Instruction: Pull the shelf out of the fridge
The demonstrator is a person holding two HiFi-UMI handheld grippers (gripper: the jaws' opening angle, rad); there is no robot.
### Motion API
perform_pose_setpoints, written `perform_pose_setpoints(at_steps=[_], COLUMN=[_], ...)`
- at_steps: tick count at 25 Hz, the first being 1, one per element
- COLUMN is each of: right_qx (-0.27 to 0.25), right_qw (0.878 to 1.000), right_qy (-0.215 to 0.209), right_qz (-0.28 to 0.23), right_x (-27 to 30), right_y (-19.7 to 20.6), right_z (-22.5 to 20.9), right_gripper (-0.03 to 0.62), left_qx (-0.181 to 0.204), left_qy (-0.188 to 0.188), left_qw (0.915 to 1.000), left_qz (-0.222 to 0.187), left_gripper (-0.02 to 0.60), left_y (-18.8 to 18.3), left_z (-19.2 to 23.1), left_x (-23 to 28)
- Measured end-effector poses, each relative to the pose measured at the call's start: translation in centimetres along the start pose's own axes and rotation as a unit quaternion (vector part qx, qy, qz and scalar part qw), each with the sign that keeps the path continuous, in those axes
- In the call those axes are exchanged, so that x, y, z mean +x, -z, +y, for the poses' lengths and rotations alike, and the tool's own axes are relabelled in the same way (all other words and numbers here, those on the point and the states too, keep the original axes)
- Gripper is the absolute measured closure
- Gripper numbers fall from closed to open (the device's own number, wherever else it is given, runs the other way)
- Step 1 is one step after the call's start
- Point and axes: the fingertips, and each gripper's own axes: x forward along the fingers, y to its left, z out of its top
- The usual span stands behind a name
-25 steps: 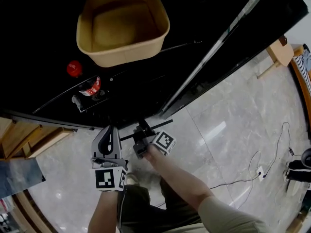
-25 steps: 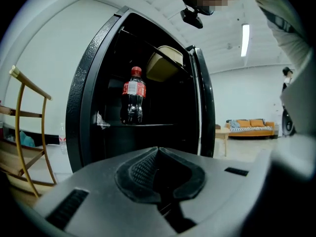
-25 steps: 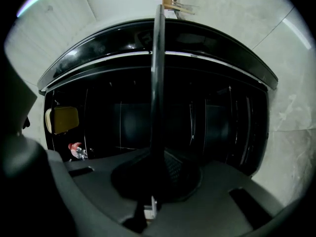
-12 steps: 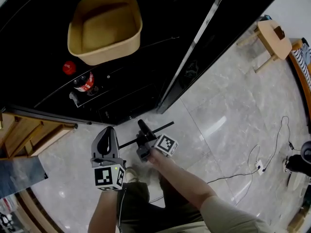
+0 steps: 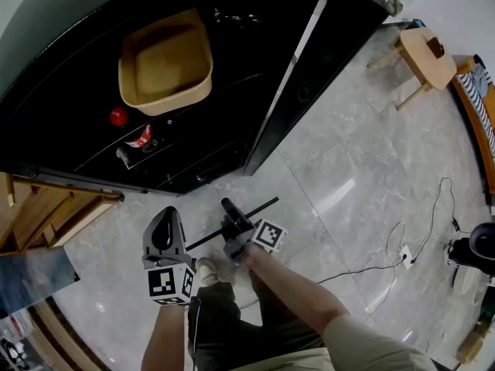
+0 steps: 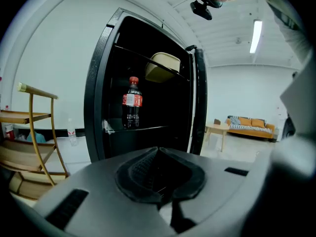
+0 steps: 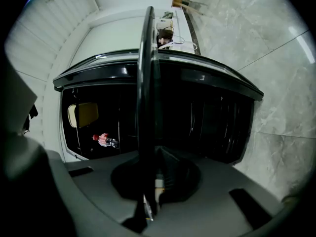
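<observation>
Your right gripper point(image 5: 230, 216) has its jaws clenched on the thin, dark, flat shelf point(image 5: 259, 209), which is out of the fridge point(image 5: 77, 91) and over the glossy marble floor point(image 5: 348, 176). Just beside it, your left gripper point(image 5: 165, 222) has its jaws pressed together on nothing. Beyond, the black fridge stands open with one tan tub point(image 5: 165, 60) and one red-capped bottle point(image 5: 139, 138) inside, with one wooden rack point(image 5: 46, 215) to its left and one wooden stool point(image 5: 424, 56) to its right.

The near end of the shelf point(image 7: 146, 73) vanishes inside my right gripper point(image 7: 157, 181); print on the bottle point(image 6: 131, 102) is too small to read.
</observation>
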Motion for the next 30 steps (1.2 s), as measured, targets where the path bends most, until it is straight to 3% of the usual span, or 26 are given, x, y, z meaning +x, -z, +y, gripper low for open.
perform_pose_setpoints(at_steps=[6,21,30], right_qx=[0.001,0.023,0.022], right_qw=[1.000,0.999,0.998], right_qy=[-0.013,-0.021,-0.045], right_qz=[0.003,0.015,0.042], right_x=[-2.7,-8.4,-11.8], right_y=[-0.4,-0.8,0.9], right_z=[6.4,24.3,35.4], right_gripper=[0.591,0.592,0.591], left_qx=[-0.047,-0.017,-0.002], left_qy=[-0.024,0.004,0.009], left_qw=[0.9986,0.9997,0.9990], left_qz=[0.009,-0.018,-0.045], left_gripper=[0.574,0.574,0.574], left_y=[-3.3,-18.2,-27.1], left_z=[0.8,-2.1,-1.4], left_x=[-3.4,-11.9,-18.1])
